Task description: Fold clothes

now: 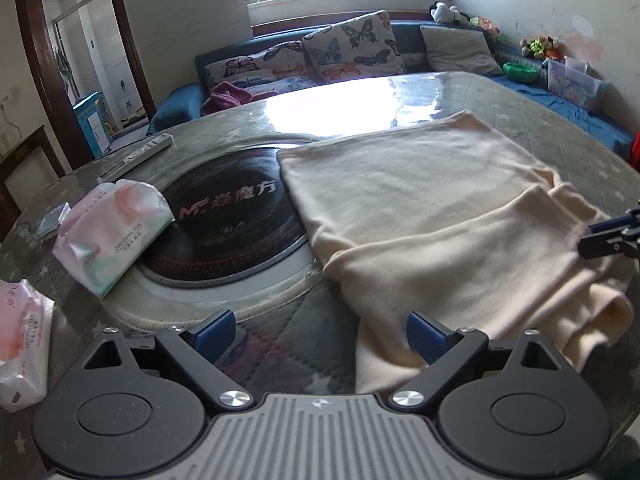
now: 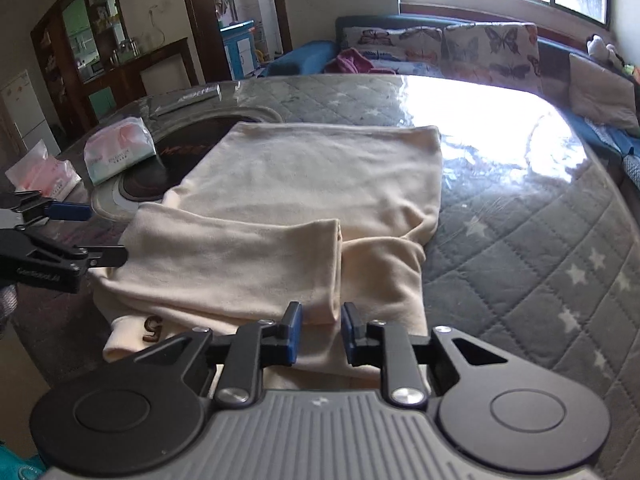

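A cream long-sleeved top lies on the round table, its body flat and a sleeve folded across the near part. It also shows in the right wrist view. My left gripper is open and empty at the garment's near-left edge, its right finger over the cloth. It shows from the side in the right wrist view. My right gripper is open with a narrow gap, just above the sleeve's cuff end, holding nothing. Its fingers show at the right edge of the left wrist view.
A round black hotplate is set in the table, partly under the top. Two tissue packs and a remote lie to the left. A sofa with butterfly cushions stands behind.
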`<action>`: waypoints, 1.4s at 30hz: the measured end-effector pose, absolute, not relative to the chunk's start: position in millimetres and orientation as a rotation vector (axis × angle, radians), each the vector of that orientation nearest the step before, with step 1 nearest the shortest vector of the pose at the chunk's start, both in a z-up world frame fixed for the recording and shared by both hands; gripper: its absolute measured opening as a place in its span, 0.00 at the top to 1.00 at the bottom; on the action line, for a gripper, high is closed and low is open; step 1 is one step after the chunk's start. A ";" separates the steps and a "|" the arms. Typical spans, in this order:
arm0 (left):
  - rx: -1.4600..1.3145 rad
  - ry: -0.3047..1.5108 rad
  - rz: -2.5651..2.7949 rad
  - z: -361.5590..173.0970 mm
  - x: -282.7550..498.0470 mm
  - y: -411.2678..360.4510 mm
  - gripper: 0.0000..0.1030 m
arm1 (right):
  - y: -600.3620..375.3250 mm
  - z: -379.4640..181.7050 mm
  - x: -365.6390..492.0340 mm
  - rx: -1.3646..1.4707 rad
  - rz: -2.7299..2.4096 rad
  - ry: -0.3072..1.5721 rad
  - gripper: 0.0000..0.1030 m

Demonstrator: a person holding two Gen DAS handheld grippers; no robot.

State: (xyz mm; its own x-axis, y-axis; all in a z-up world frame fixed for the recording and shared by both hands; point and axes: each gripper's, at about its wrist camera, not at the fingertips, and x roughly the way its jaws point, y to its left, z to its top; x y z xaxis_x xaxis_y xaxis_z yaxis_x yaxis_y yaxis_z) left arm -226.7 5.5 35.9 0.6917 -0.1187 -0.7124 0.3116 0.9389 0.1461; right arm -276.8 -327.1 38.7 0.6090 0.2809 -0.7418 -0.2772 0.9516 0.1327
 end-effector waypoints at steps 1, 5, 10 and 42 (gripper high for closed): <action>0.272 0.774 -0.240 34.9 -227.5 6.5 0.08 | -325.3 37.4 -276.4 0.006 0.321 0.861 0.87; 0.287 0.780 -0.242 31.9 -227.2 10.6 0.09 | -321.3 50.6 -282.6 -0.005 0.325 0.830 0.96; 0.312 0.781 -0.256 31.5 -225.6 13.8 0.08 | -320.9 61.0 -294.4 0.000 0.347 0.844 0.96; 0.292 0.755 -0.438 34.4 -202.0 -20.2 0.42 | -307.0 41.4 -242.8 -0.124 0.314 0.784 0.88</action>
State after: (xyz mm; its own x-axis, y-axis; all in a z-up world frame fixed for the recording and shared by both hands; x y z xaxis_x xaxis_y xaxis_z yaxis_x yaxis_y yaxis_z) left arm -202.0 -20.2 34.4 0.6453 -0.2764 -0.7121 0.4813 0.8710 0.0981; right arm -242.8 -307.0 41.4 0.6646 0.2319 -0.7103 -0.3231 0.9463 0.0066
